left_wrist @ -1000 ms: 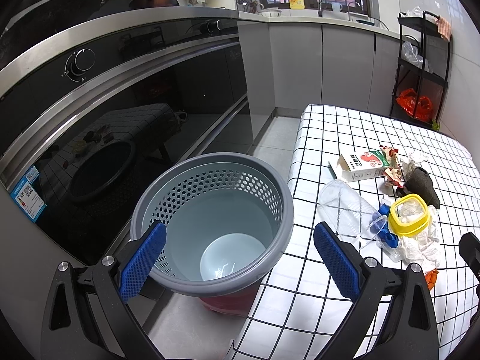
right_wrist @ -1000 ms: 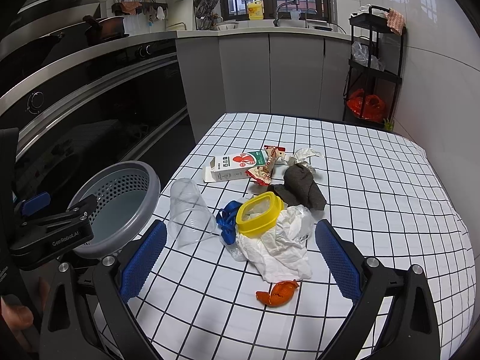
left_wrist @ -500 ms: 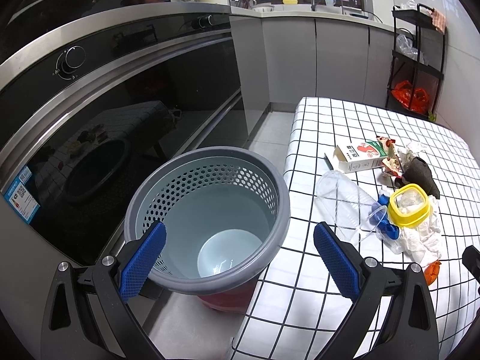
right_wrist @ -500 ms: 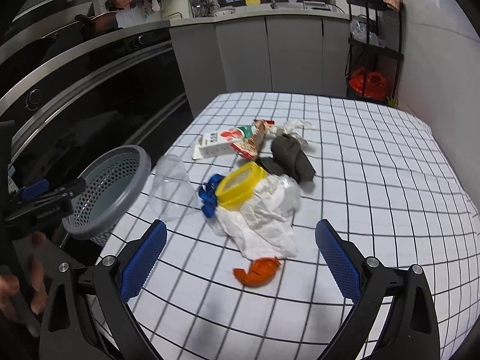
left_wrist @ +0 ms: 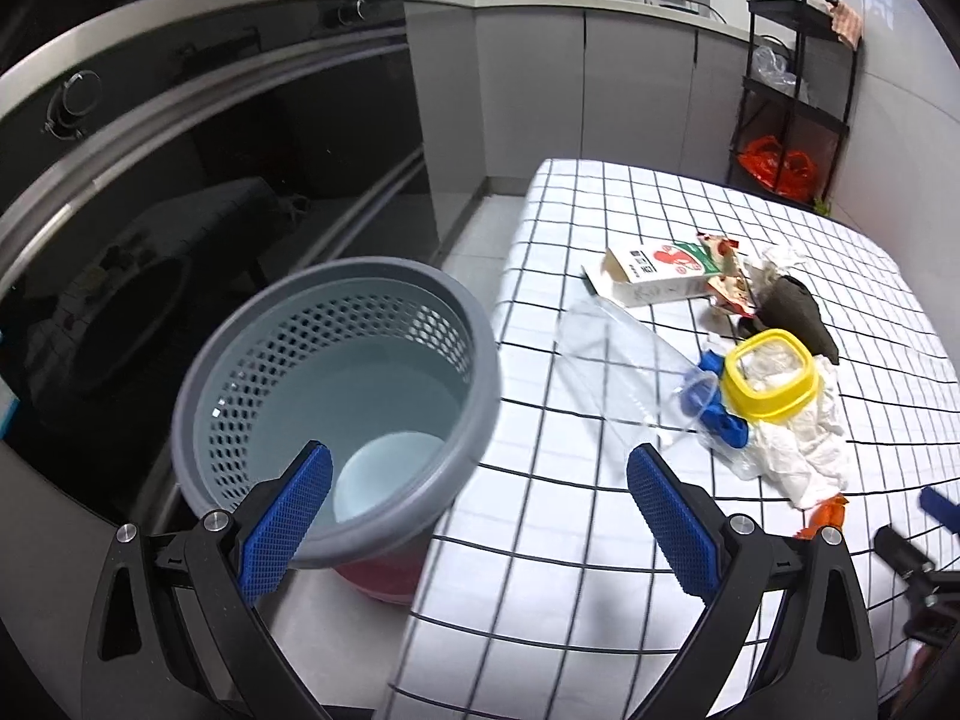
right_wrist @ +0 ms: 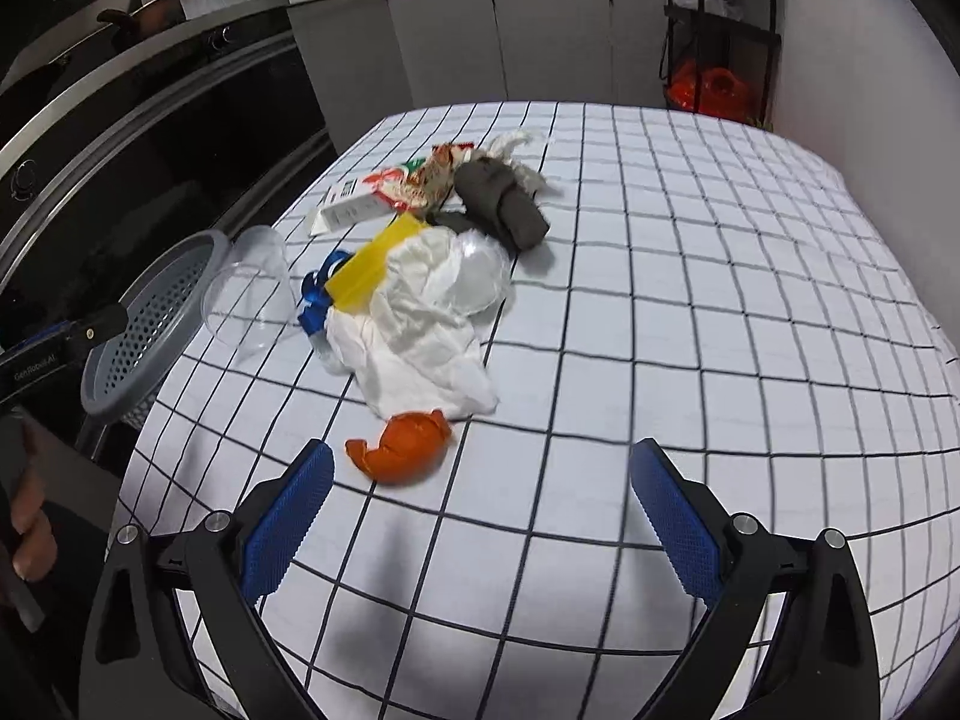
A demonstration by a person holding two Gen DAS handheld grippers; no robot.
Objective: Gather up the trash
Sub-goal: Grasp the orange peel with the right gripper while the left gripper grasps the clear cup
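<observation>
Right wrist: orange scrap (right_wrist: 399, 447) just ahead of open right tongs (right_wrist: 477, 525), toward left pad.

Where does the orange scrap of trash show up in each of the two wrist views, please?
Left wrist: orange scrap at lower right, mostly hidden behind the gripper finger.
Right wrist: orange scrap lower centre-left, fully visible.
Shared landmark: white crumpled plastic just beyond it.

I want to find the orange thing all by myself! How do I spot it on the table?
Look at the checked tablecloth and find the trash heap near the grey bin. At the heap's near edge, just past the crumpled white tissue, lies the orange peel. It is the only bright orange, curled scrap there, closest to the open right tool.
</observation>
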